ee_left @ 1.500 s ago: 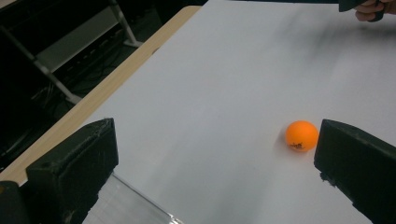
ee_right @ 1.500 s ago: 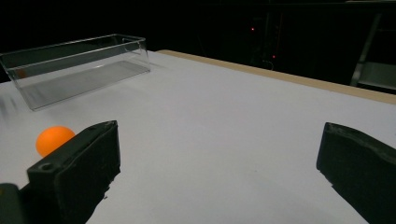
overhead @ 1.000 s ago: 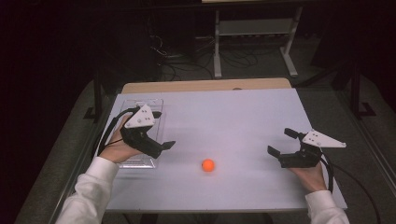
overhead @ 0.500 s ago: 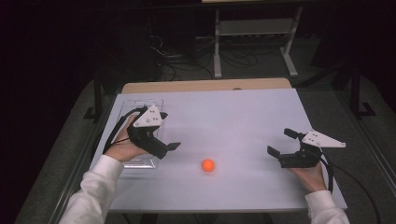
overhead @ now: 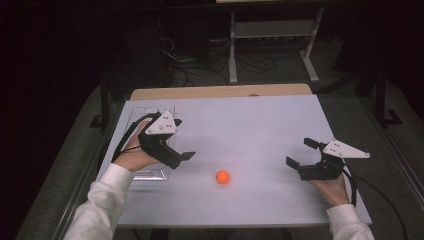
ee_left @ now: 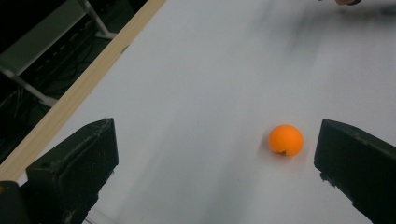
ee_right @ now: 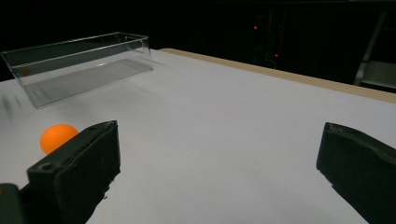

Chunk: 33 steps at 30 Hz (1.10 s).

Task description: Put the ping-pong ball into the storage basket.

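An orange ball with a dark mark lies on the white table.

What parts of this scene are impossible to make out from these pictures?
- High view: much of the clear box sits under the left claw and hand.
- Left gripper view: the small dark mark on the orange ball is too small to read.
- Right gripper view: the right claw covers part of the ball.

I count one orange ball, one clear plastic box, one white table, and two grippers in my hands: left gripper, right gripper.
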### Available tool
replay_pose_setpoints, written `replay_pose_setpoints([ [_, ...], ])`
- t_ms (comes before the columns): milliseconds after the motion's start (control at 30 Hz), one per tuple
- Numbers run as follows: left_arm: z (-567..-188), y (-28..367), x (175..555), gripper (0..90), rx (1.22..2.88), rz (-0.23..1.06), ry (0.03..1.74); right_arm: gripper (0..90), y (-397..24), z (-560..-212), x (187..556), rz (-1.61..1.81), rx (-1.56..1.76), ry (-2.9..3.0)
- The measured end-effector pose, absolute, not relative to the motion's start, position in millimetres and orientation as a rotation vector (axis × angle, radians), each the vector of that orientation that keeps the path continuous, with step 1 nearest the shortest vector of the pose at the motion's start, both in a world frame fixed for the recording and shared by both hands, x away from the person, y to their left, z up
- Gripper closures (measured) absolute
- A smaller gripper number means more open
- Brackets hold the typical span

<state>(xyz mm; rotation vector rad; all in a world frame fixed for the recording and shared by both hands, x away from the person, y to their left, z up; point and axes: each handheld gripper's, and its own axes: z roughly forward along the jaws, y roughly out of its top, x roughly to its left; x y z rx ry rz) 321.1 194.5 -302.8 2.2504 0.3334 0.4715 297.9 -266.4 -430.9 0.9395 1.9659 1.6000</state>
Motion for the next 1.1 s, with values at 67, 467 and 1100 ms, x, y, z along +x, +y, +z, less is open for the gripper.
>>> replay_pose_setpoints([
  [67,-303.0,191.6,321.3,0.0,2.262,0.472,0.319,0.0,-266.2,-431.1,297.8,1.598,0.94,1.968],
  [467,-306.7,179.2,324.3,0.0,2.312,0.441,0.29,0.0,-265.5,-431.0,298.1,1.597,0.931,1.972],
  [1100,-320.7,155.5,327.6,0.0,2.4,0.406,0.223,0.0,-265.3,-431.0,298.2,1.599,0.928,1.975],
])
